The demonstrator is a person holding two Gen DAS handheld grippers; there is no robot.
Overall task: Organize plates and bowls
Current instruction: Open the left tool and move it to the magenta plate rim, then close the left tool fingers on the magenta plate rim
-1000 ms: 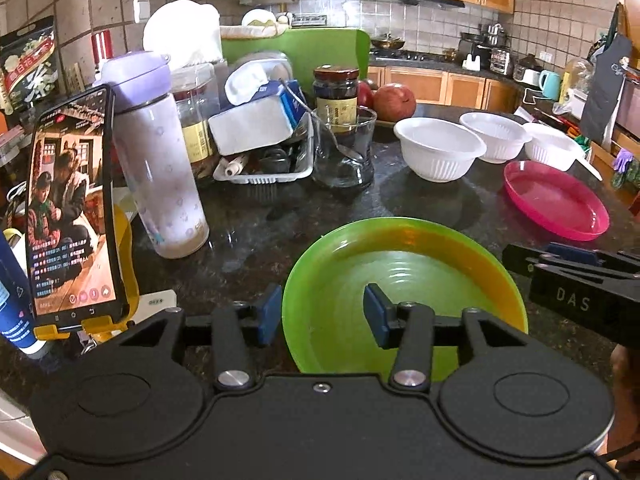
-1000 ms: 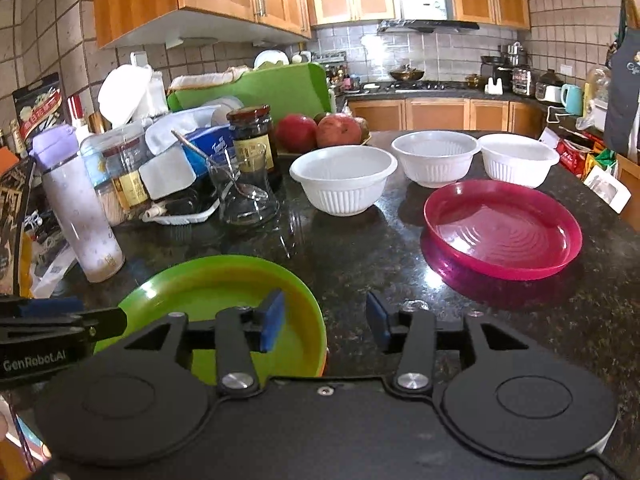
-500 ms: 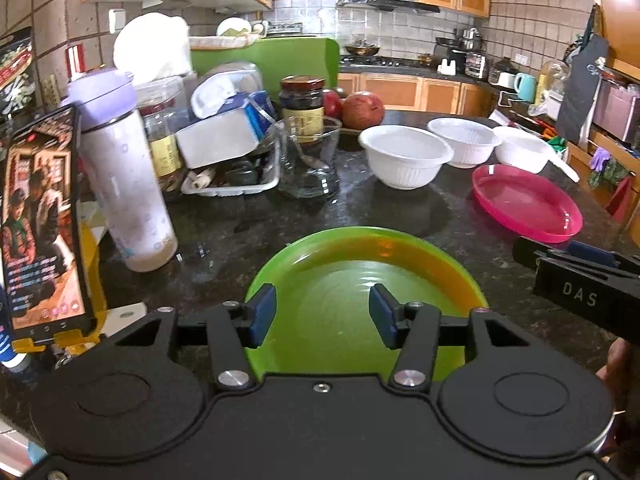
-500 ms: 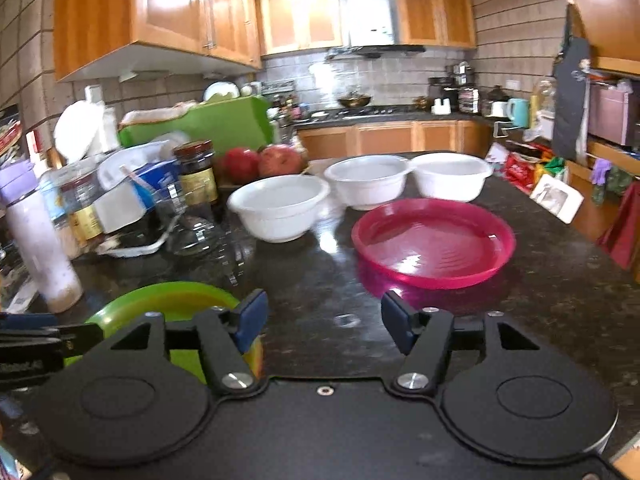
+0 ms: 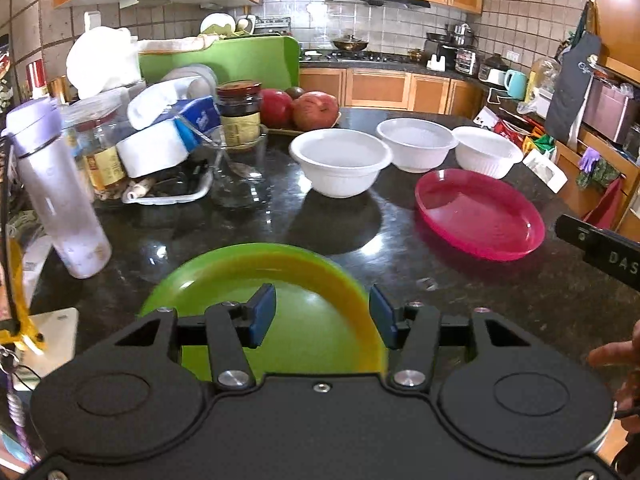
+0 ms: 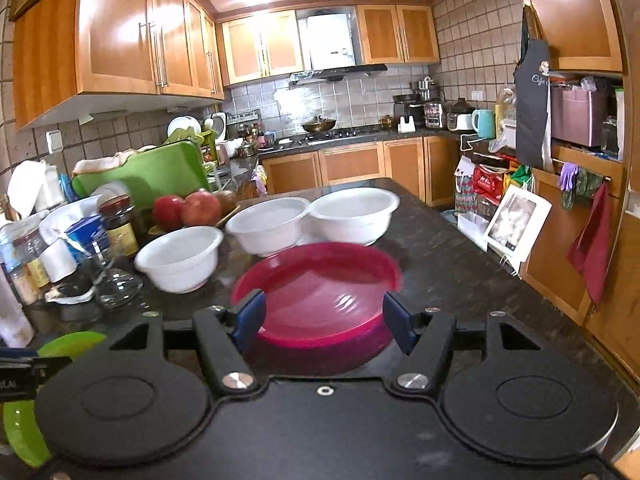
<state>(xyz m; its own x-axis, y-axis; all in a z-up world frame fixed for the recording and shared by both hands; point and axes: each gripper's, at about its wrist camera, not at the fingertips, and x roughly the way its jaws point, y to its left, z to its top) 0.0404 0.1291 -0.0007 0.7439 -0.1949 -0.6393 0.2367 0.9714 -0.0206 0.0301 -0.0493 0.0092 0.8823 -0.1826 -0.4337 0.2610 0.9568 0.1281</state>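
Both grippers have swung rightward across the dark countertop [image 5: 460,292]. Right gripper [image 6: 323,322], blue pads spread and gripping nothing, now frames the pink plate [image 6: 316,284], which lies flat beyond its tips. Left gripper [image 5: 322,316], pads likewise apart and empty, hovers over the green plate [image 5: 280,280]. "DAS" shows on the right gripper's side in the left view. Three white bowls [image 6: 272,224] stand behind the pink plate.
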